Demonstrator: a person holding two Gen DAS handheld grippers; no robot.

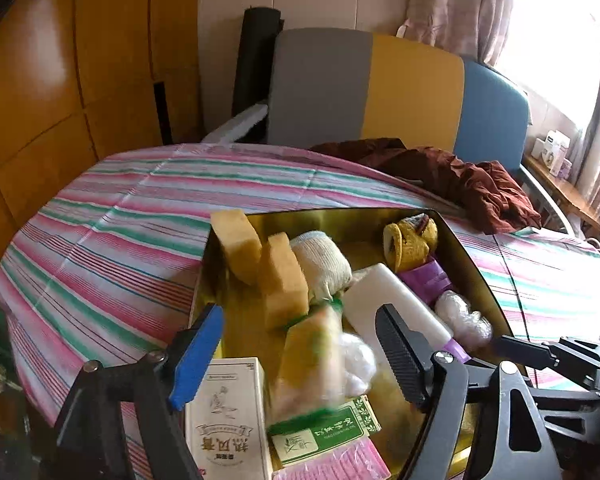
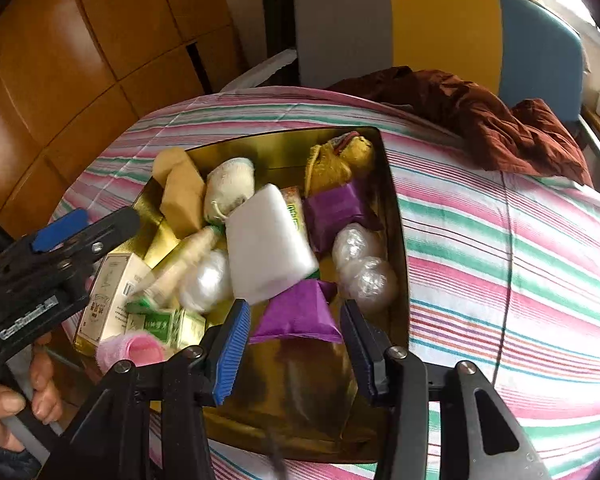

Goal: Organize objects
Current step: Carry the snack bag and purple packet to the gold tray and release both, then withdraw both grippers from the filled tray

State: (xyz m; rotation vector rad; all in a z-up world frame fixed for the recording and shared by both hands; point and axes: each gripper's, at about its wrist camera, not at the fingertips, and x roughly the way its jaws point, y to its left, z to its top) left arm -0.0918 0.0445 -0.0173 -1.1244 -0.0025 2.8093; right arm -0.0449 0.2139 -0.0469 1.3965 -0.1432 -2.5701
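Note:
A gold tin box (image 1: pixel 340 224) (image 2: pixel 284 148) sits on the striped bed and holds many items: yellow sponges (image 1: pixel 284 280), a white block (image 2: pixel 268 244), purple packets (image 2: pixel 300 316), clear-wrapped balls (image 2: pixel 364 276), a cream carton (image 1: pixel 228 416) and a green box (image 1: pixel 324 436). My left gripper (image 1: pixel 296 352) is open above the box, and a blurred green-and-yellow packet (image 1: pixel 312 364) lies between its fingers, apart from both. My right gripper (image 2: pixel 296 348) is open over the near end of the box, with a purple packet just beyond its fingertips.
A crumpled dark red cloth (image 1: pixel 460 180) (image 2: pixel 500 120) lies on the striped bedcover (image 1: pixel 120 220) behind the box. A grey, yellow and blue headboard (image 1: pixel 380 88) stands at the back. Wooden wardrobe doors (image 1: pixel 60 80) stand to the left. A pink item (image 2: pixel 132 350) sits at the box's near left corner.

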